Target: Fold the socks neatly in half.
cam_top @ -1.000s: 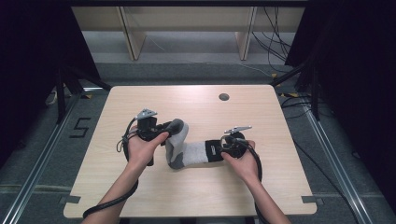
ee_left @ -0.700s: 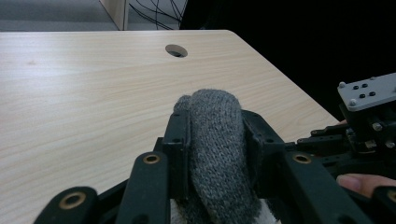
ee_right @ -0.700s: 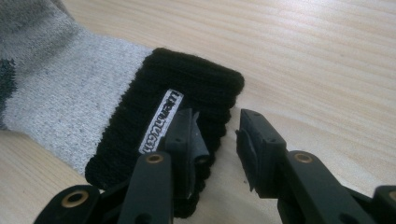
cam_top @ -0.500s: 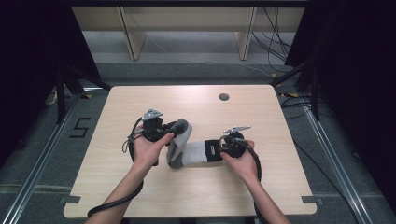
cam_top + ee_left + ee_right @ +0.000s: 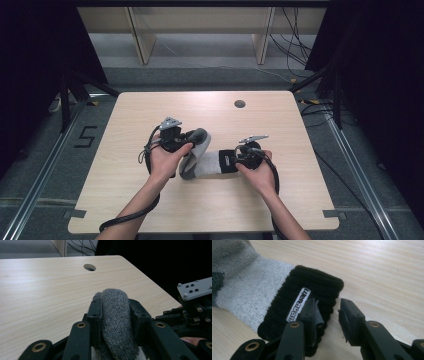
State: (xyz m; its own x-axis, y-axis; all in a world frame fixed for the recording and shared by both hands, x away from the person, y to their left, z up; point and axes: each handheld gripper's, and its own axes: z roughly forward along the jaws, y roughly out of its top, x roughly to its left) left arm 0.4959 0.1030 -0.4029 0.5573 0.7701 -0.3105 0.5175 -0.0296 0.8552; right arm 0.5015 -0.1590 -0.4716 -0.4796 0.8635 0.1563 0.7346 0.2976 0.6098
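A sock [image 5: 207, 162] lies mid-table, bent upward at its dark grey toe [image 5: 113, 302]. Its body is light grey [image 5: 244, 295] and its cuff [image 5: 312, 282] is black with a white label [image 5: 298, 305]. My left gripper [image 5: 194, 137] is shut on the toe, which bulges up between the jaws [image 5: 115, 307] and is held just above the wood. My right gripper [image 5: 227, 161] sits low at the cuff end. Its jaws [image 5: 328, 312] stand open: one rests against the cuff's edge, the other is over bare wood beside it.
The light wooden table [image 5: 150, 110] has a round cable hole [image 5: 239, 104] near its far edge. Cables trail from both grippers toward the near edge. Dark curtains flank the table, and shelving legs and floor cables lie beyond it.
My left gripper has shifted slightly right with the sock's toe, folding it closer to the cuff end. The right gripper has stayed put.
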